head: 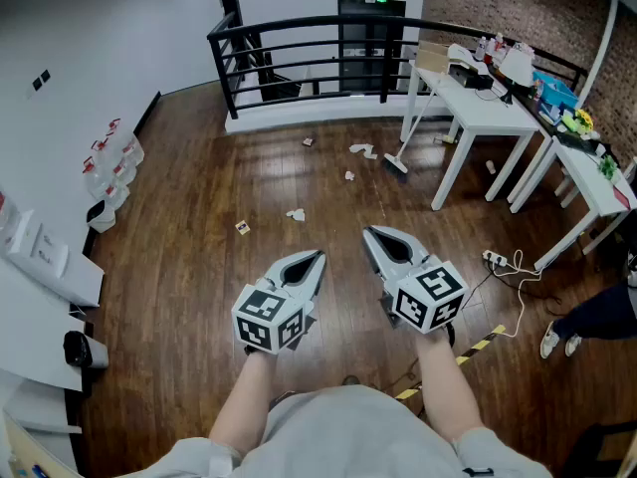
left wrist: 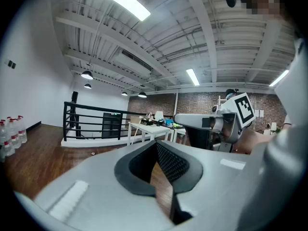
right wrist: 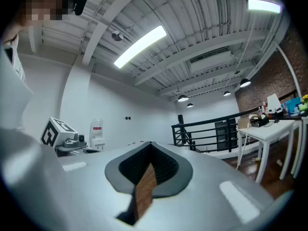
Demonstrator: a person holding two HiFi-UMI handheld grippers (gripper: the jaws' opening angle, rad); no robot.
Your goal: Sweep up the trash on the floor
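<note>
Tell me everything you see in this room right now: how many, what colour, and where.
Crumpled paper trash scraps: at least five, mostly white, scattered on the floor ahead.
Long-handled broom: one, white, leaning by the table, head on the floor.
Rectangular tables: two, white, right side, cluttered.
Metal railing: one, black, far end.
Water bottles: several, clear with red, by the left wall.
Power strip with cable: one, white, on the floor at right.
Striped tape: one strip, yellow and black, on the near floor.
Wooden plank floor: brown.
Another person's shoes: two, white, right edge.
Left hand-held gripper: grey, shut, empty.
Right hand-held gripper: grey, shut, empty.
</note>
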